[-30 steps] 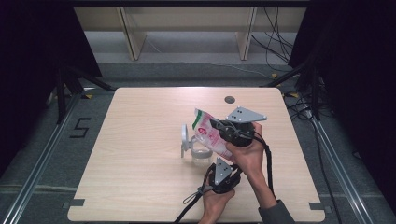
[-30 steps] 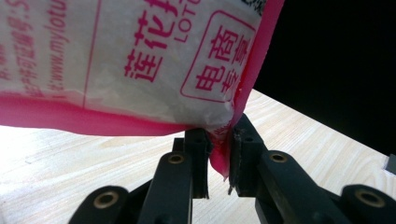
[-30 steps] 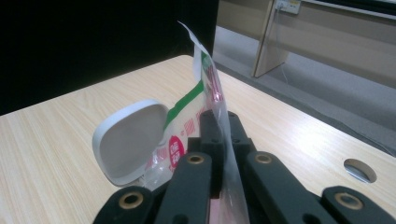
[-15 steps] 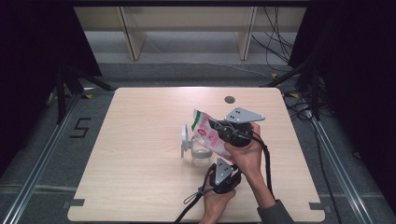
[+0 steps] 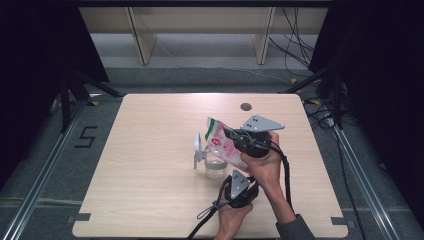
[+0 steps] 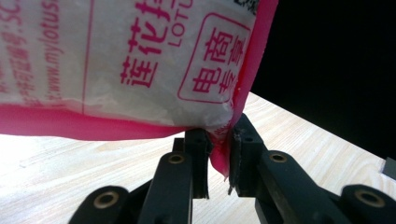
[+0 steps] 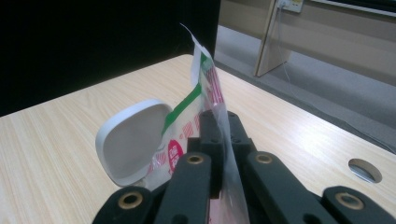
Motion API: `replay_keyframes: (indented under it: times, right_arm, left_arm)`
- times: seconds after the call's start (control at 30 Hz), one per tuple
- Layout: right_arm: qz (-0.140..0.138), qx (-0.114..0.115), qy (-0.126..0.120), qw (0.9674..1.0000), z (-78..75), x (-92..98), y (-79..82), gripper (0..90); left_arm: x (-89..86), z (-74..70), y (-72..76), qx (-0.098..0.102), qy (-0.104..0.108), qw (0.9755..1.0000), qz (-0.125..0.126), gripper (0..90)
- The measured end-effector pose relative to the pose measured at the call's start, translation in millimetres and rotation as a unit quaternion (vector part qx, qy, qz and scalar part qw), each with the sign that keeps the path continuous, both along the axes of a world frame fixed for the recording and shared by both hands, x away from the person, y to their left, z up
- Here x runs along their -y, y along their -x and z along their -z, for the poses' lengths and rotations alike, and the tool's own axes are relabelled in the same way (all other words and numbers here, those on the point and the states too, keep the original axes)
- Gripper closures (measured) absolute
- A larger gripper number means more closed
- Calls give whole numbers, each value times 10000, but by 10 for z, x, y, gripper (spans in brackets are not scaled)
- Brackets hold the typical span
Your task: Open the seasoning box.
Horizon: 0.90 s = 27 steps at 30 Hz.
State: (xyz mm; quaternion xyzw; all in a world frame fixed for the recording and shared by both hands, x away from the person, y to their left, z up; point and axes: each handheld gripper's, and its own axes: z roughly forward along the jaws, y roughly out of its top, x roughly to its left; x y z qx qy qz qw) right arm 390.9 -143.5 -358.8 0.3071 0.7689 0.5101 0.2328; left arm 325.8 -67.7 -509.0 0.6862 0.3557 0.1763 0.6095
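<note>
A white pouch (image 5: 219,137) with pink edges, a green stripe and red print hangs tilted over a clear container (image 5: 214,167) whose white lid (image 5: 198,146) stands open. My right gripper (image 5: 231,135) is shut on the pouch's upper side edge (image 7: 212,93), its jaws (image 7: 219,123) pressed together on the film. Below it, my left gripper (image 5: 236,171) is shut on the pouch's lower pink corner (image 6: 224,140); the jaws pinch the seam (image 6: 218,156). The open lid (image 7: 133,140) stands just behind the pouch in the right gripper view.
The wooden table (image 5: 150,150) has a round cable hole (image 5: 245,106) near its far edge, also seen as a hole (image 7: 365,170) in the right gripper view. Both forearms come in at the front right. Cables (image 5: 287,170) trail from the grippers. Shelving legs stand beyond the table.
</note>
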Motion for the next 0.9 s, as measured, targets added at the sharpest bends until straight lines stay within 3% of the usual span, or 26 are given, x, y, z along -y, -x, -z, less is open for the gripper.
replay_keyframes:
  times: [0.07, 0.17, 0.33, 0.37, 0.6, 0.9]
  right_arm:
    - [-37, -101, 88, 9999, 2, -7, 4, 899]
    - [-68, 9, 111, 9999, 0, -20, 2, 899]
    - [-57, -15, 173, 9998, 4, -17, 0, 898]
    - [-25, -86, 134, 9999, 3, -21, 13, 899]
    - [-150, 5, 101, 9998, -4, -19, 0, 899]
    - [-31, -5, 57, 10000, -10, -12, 5, 898]
  left_arm:
    - [-1, 1, 3, -17, -27, 10000, -30, 790]
    - [4, -6, 8, -10, 6, 10000, -22, 790]
    - [6, -2, 5, -9, 1, 10000, 2, 790]
    - [6, -3, 4, -9, 19, 10000, 3, 790]
    - [4, -7, 11, -12, 1, 10000, 0, 790]
    - [8, -22, 5, 4, -1, 10000, 25, 790]
